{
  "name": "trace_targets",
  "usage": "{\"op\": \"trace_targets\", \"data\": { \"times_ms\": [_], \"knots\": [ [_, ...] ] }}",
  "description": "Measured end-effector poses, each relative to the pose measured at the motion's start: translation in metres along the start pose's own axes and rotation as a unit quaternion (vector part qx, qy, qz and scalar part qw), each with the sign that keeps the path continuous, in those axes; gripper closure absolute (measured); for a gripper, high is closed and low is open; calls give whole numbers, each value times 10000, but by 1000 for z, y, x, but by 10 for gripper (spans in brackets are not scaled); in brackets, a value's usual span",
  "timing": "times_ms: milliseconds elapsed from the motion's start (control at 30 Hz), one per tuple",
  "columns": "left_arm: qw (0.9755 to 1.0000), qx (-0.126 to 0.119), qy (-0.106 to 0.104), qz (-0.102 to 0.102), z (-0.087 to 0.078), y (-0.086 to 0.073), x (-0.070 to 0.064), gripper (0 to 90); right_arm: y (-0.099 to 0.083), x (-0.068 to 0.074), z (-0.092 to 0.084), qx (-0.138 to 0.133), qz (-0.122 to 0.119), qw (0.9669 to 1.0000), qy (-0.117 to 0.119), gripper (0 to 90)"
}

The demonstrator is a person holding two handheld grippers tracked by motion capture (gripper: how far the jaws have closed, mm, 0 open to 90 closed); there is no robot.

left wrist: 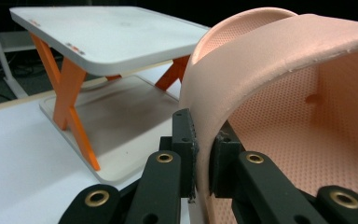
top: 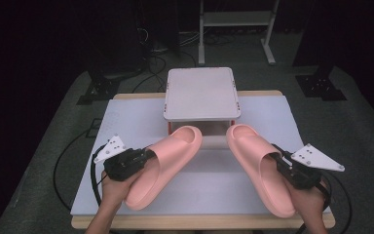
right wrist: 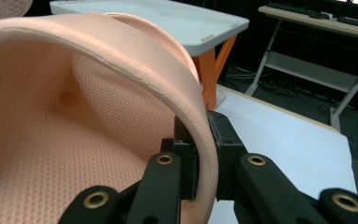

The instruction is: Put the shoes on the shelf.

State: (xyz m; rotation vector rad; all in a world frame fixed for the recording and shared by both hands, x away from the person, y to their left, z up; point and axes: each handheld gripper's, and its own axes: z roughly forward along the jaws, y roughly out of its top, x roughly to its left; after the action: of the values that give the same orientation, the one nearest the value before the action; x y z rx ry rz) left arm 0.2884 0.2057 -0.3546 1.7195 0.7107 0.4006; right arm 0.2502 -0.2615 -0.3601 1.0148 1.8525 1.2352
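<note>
Two pink slide slippers are held over the white table. In the high view the left slipper (top: 168,161) points up and to the right, and my left gripper (top: 143,158) is shut on the outer edge of its strap. The left gripper view has the strap (left wrist: 261,65) pinched between the black jaws of my left gripper (left wrist: 204,158). The right slipper (top: 258,165) points up and to the left. My right gripper (top: 278,163) is shut on its strap, and the right gripper view has that strap (right wrist: 135,56) clamped in my right gripper (right wrist: 204,154).
A small white two-tier rack (top: 202,92) with orange crossed legs (left wrist: 70,98) stands at the table's far middle, just beyond the slipper toes. Black cables trail off the table's left edge (top: 78,195). A white shelf frame (top: 233,24) stands on the floor behind.
</note>
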Motion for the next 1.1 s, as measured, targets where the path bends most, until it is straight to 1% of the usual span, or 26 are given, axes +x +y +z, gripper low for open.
{"op": "trace_targets", "data": {
  "times_ms": [100,200,367,467,567,633,733,800,833,867,967,1067,1100],
  "knots": [
    [10000,-30,7,26,1,9,1,833,10,0,1,-49,-17,10000,9,827],
    [10000,-55,19,48,2,13,2,833,14,0,2,-65,-17,10000,13,827],
    [9999,-128,49,92,4,23,3,833,25,-1,4,-179,-48,9998,-62,828],
    [9998,-150,64,93,5,25,3,833,28,-2,4,-212,-41,9997,-95,828],
    [9998,-114,97,116,6,28,5,833,32,-2,6,-266,-48,9995,-146,829],
    [9998,-141,105,61,8,29,7,833,35,-2,7,-295,-39,9994,-196,829],
    [9998,-121,164,44,8,31,10,833,41,-3,10,-392,-22,9989,-244,830],
    [9998,-105,182,47,9,31,10,834,43,-2,11,-406,-11,9988,-270,830],
    [9997,-95,199,52,9,32,11,833,47,-1,14,-456,17,9984,-321,830],
    [9997,-95,220,42,9,32,12,833,47,-1,14,-456,17,9984,-321,830],
    [9996,-76,273,-11,11,35,17,833,53,1,19,-578,81,9976,-368,830],
    [9995,-68,305,-12,13,36,19,833,55,1,23,-620,114,9973,-371,830],
    [9995,-57,321,-30,13,37,20,833,58,2,26,-640,170,9971,-386,830]
  ]
}}
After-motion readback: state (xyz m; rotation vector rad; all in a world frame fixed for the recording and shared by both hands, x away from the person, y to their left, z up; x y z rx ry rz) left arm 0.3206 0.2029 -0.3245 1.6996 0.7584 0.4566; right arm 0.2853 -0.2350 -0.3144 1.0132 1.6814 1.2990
